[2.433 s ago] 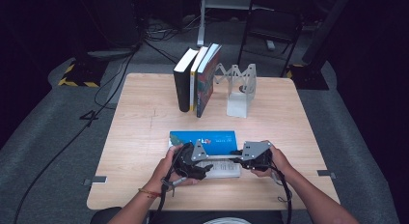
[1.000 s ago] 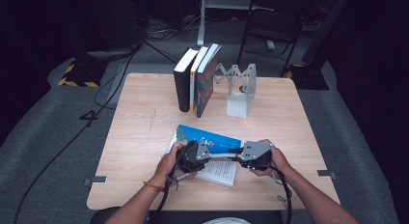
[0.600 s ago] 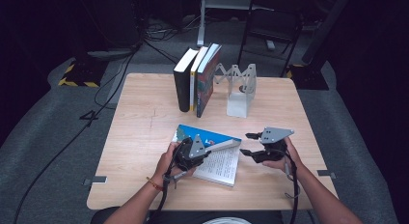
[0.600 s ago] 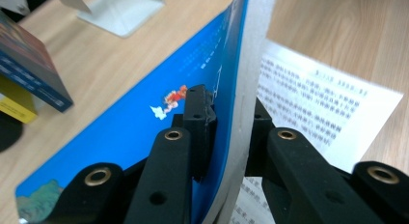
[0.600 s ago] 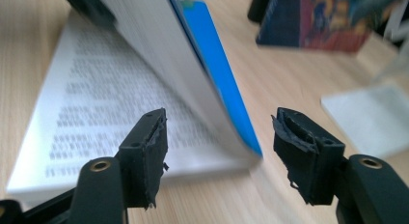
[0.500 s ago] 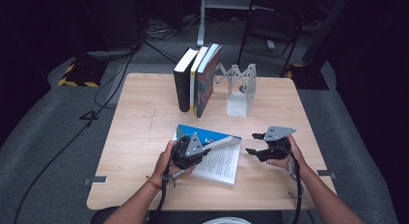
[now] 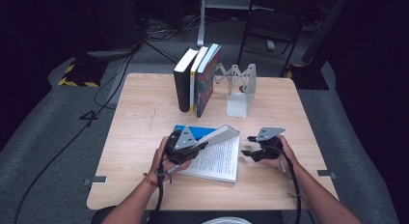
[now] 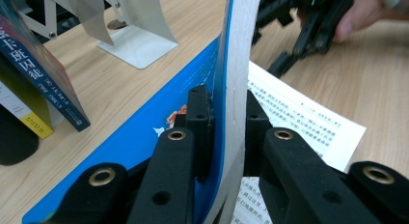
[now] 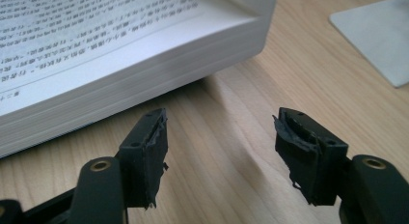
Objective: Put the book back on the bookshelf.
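A blue-covered book (image 7: pixel 217 159) lies open on the wooden table (image 7: pixel 140 137), printed pages up. My left gripper (image 7: pixel 193 144) is shut on its blue front cover and a wad of pages (image 7: pixel 219 133), holding them raised. In the left gripper view the pads (image 8: pixel 205 113) pinch that white-edged wad (image 8: pixel 236 50) above the printed page (image 8: pixel 299 113). Just right of the book, my right gripper (image 7: pixel 248 146) hovers low over the table; its jaws have just been opening. The right gripper view shows it (image 9: pixel 222 137) open with only bare wood between the jaws, facing the page block (image 9: pixel 120 64).
Three books (image 7: pixel 197 77) stand upright at the back of the table, leaning by a grey metal bookend (image 7: pixel 238 91) with a zigzag arm. The bookend's flat base (image 9: pixel 381 35) lies ahead of my right gripper. Cables run over the dark floor (image 7: pixel 58 137) around the table.
The right gripper let go of the book, swung out to the right, then sank toward the table beside it. The left gripper lifted the cover and pages, opening the book.
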A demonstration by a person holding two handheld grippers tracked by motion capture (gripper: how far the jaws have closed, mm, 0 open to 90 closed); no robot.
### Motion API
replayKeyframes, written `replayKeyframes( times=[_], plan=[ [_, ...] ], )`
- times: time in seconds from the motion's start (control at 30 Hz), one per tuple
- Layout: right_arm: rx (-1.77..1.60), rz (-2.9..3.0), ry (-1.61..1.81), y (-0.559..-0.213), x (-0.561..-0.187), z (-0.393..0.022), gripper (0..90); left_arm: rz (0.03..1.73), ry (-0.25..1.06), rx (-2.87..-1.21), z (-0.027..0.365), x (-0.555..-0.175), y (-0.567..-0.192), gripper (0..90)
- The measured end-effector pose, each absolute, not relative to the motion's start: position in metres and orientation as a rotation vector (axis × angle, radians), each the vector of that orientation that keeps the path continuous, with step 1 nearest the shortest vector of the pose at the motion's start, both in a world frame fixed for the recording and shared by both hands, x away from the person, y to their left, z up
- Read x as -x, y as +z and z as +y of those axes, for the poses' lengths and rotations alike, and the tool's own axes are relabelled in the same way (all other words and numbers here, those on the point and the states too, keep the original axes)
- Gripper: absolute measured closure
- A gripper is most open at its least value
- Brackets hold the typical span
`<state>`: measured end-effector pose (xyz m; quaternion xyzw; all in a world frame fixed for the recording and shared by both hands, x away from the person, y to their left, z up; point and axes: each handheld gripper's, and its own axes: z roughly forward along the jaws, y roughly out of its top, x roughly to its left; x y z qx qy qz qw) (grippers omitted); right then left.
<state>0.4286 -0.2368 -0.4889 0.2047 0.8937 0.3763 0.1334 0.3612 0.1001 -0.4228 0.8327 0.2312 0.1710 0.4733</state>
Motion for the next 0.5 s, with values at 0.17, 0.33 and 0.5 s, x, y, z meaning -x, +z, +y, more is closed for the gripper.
replayKeyframes(
  times=[0.17, 0.33, 0.5],
  plan=[
    [-0.580, 2.612, 1.096, -0.498, -0.431, -0.226, 37.5, 0.559, 0.398, -2.032, 0.103, -0.362, -0.421, 79.7],
    [-0.560, 2.603, 1.118, -0.499, -0.430, -0.219, 39.8, 0.554, 0.387, -2.035, 0.104, -0.363, -0.420, 79.6],
    [-0.566, 2.555, 1.211, -0.494, -0.426, -0.222, 43.1, 0.562, 0.377, -2.015, 0.107, -0.363, -0.419, 79.5]
  ],
)
